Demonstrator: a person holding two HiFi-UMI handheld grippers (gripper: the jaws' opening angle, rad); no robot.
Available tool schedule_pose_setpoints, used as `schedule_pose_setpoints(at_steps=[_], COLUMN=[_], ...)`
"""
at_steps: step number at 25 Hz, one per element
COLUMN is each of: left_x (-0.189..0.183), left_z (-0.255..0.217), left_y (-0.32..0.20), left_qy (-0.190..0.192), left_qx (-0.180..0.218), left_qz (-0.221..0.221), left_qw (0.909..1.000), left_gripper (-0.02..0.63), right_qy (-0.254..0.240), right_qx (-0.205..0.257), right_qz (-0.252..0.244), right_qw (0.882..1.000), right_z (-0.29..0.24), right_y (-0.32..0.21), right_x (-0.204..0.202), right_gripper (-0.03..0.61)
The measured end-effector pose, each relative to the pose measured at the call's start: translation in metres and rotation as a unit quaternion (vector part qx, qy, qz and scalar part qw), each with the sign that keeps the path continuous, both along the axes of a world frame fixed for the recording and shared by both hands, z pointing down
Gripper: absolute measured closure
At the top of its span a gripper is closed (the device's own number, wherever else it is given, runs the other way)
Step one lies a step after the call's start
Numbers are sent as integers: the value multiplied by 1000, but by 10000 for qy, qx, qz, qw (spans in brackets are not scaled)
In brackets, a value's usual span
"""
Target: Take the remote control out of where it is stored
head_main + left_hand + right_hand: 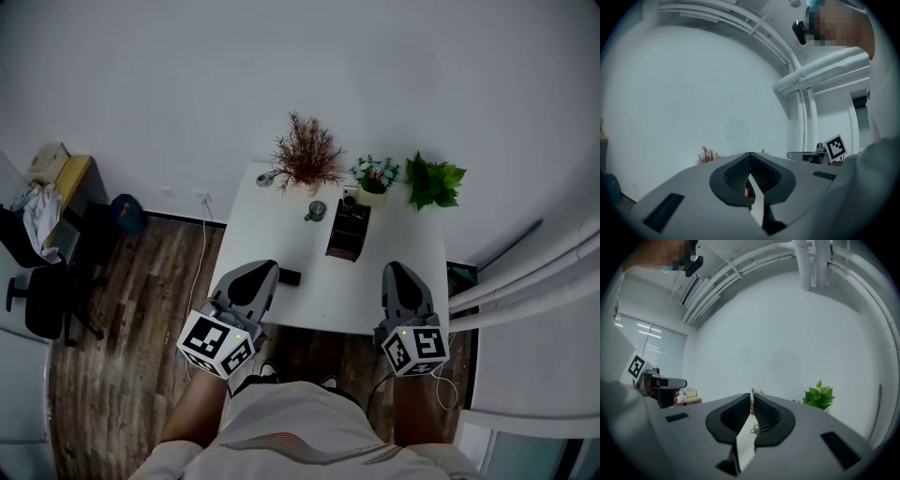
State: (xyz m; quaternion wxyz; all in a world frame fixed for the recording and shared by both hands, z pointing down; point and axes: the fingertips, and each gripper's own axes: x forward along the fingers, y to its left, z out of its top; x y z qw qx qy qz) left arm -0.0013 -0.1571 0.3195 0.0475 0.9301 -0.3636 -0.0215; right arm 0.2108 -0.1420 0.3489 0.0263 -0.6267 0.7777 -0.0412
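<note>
Currently small black oblong remote control (289, 277) lies on white table (314, 305) just beside left gripper (266, 270); it and right gripper (395, 272) closed, empty.

All three views are dim and cool, evenly lit without hard shadows; in the head view the white worktop (281, 225) is brightest, the wooden floor (131, 300) dark. Both gripper views bend straight lines and fade to black at their round edges, the left gripper (750, 157) and right gripper (752, 397) looming slightly soft.
</note>
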Motion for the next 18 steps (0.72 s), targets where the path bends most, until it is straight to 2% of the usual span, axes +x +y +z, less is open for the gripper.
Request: schedule_pose_setpoints(at_steps=[8,13,18], left_x=[-13,-29,-49], left_z=[10,27,48], left_y=[-4,-12,-28], left_qy=[-36,-20,-56], left_qx=[-50,-249,-471], left_qz=[-65,-209,-387], left_qw=[10000,9995,9981], left_gripper=[604,604,604], right_qy=[195,246,142], right_qx=[-543,-959,-1331], right_qz=[303,622,1140], right_qw=[9979,9931,9844], right_z=[28,59,98], right_y=[-43,-88,-129], right_x=[3,9,15], right_gripper=[543,435,404])
